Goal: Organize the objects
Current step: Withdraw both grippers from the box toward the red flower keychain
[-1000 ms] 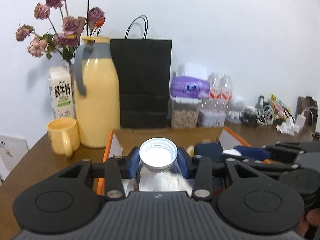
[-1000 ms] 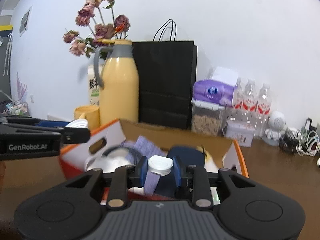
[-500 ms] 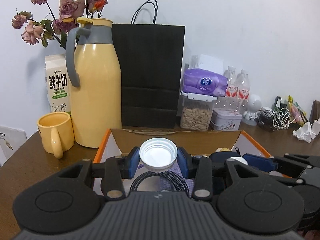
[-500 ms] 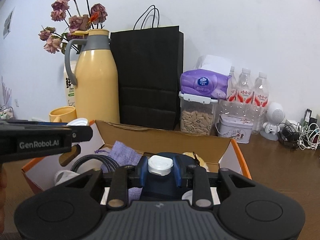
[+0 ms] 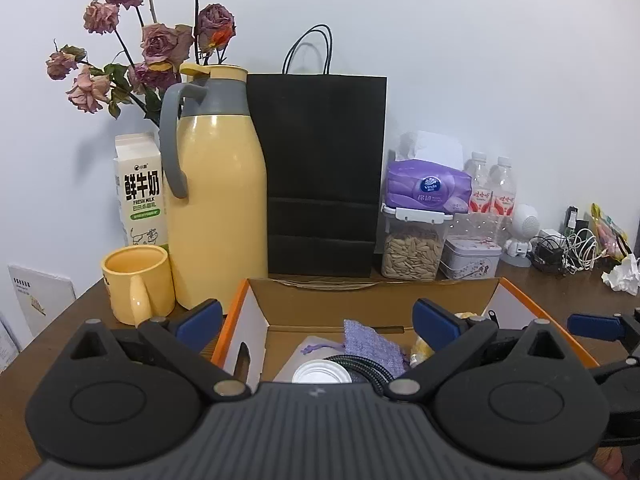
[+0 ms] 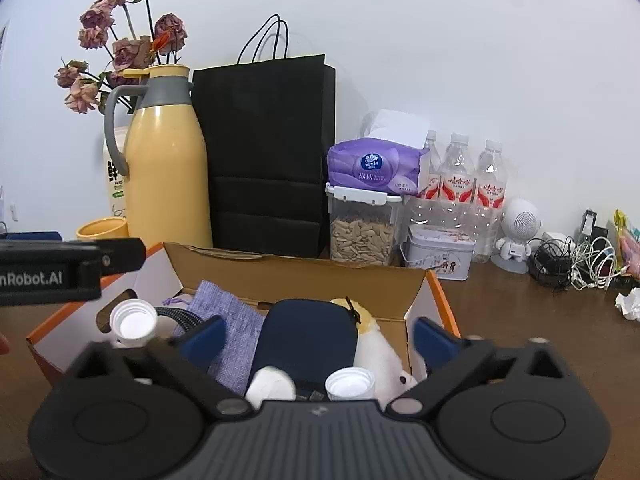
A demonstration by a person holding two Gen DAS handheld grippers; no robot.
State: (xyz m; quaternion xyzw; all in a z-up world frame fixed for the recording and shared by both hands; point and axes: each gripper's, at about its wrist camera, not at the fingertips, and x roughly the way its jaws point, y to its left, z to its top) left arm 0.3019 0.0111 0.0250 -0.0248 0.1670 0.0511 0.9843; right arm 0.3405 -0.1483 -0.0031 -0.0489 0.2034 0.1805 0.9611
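**Both bottles let go into the box**

Your left gripper [image 5: 316, 316] and right gripper [image 6: 316, 334] have just been opening; the jaws of both now stand fully wide with nothing between the pads. The wide-capped bottle [image 6: 133, 323] sits at the box's [image 6: 296, 270] left end, beside the coiled cable [image 6: 178, 315] and purple pouch [image 6: 230, 332]. The small-capped bottle [image 6: 350, 385] rests at the near edge, against the dark case [image 6: 310, 330] and plush toy [image 6: 376, 350]. Both look like light, smooth plastic, probably slippery. If you re-seat either one, take it just under the cap ridge. The soft pouch and toy should yield, so a bottle may tip.
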